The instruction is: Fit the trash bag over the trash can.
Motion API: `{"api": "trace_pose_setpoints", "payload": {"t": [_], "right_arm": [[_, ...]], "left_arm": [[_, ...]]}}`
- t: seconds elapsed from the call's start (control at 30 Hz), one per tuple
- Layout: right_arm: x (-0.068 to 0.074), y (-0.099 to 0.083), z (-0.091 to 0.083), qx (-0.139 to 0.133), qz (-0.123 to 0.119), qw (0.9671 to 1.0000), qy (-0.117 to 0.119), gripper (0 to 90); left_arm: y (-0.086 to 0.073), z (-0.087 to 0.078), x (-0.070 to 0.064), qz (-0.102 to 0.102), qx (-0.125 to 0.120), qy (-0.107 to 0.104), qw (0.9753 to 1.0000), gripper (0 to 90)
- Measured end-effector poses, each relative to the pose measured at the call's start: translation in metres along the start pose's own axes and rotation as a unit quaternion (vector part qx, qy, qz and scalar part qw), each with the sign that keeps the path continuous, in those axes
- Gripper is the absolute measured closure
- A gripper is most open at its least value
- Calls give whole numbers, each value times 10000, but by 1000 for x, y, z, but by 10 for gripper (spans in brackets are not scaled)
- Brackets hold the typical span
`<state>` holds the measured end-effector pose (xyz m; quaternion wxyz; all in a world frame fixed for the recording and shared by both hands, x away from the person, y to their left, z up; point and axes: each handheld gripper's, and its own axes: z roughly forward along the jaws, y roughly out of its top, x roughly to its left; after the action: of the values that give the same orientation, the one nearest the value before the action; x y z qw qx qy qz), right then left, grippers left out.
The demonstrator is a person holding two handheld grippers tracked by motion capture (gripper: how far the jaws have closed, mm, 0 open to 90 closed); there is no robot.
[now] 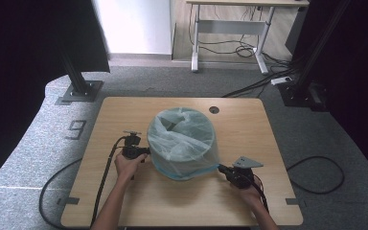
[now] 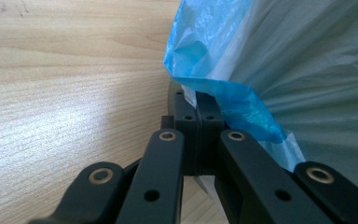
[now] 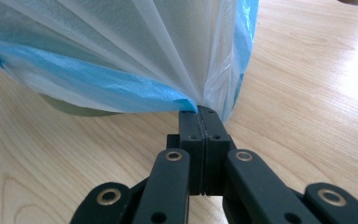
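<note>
Bin stands near the middle of the wooden table, round, with a translucent blue plastic bag draped over its rim and down its outer wall. Bag mouth sags into the opening; hem reaches almost to the tabletop.

Left hand comes in from the bottom edge, forearm angled up and slightly right, wrapped around the left gripper, which points right at the bin's left side. In the left gripper view its jaws are pressed together on the bag's blue hem, film bunched just above the tips.

Right hand enters lower right, forearm slanting up and left. Right gripper, grey three-cornered plate on top, points left and up at the bin's lower right. Right gripper view: jaws clamped on gathered bag film, pleats fanning up and away from the pinch; dark bin base shows under the hem at left.

Cables trail from both grippers toward the near table edge. Small round hole in the tabletop beyond the bin. Grey carpet around the table, a "9" marked on it at left.
</note>
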<state>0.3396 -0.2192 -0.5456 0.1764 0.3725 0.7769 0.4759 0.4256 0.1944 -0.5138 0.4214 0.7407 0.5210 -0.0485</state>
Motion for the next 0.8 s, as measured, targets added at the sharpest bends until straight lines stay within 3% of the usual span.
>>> {"api": "trace_pose_setpoints", "payload": {"t": [0.1, 0.17, 0.3, 0.4, 0.43, 0.5, 0.57, 0.63, 0.8], "right_arm": [[0, -1, -1, -67, -4, 9999, -98, 750], [-2, -1, -2, -95, 45, 9997, -220, 631], [-6, 0, -8, -253, 271, 9990, -263, 436], [-7, 1, -14, -296, 359, 9984, -307, 358], [-7, 0, -16, -290, 379, 9982, -364, 337], [-8, 0, -19, -272, 389, 9979, -442, 327], [-9, 0, -23, -281, 376, 9978, -473, 321], [-11, -1, -26, -316, 420, 9974, -487, 320], [-14, -3, -31, -335, 449, 9972, -487, 320]], "left_arm": [[0, -5, -2, 158, -41, 28, 9999, 837], [-2, -12, -5, 372, -215, 197, 9989, 750], [-5, -31, -6, 620, -570, 450, 9954, 509], [-7, -46, -6, 855, -754, 508, 9922, 420], [-9, -54, -8, 966, -883, 519, 9900, 404], [-11, -58, -9, 1008, -938, 520, 9891, 374], [-14, -71, -13, 1160, -1107, 552, 9855, 330], [-16, -80, -15, 1218, -1214, 571, 9834, 282], [-16, -99, -21, 1363, -1542, 377, 9779, 216]]}}
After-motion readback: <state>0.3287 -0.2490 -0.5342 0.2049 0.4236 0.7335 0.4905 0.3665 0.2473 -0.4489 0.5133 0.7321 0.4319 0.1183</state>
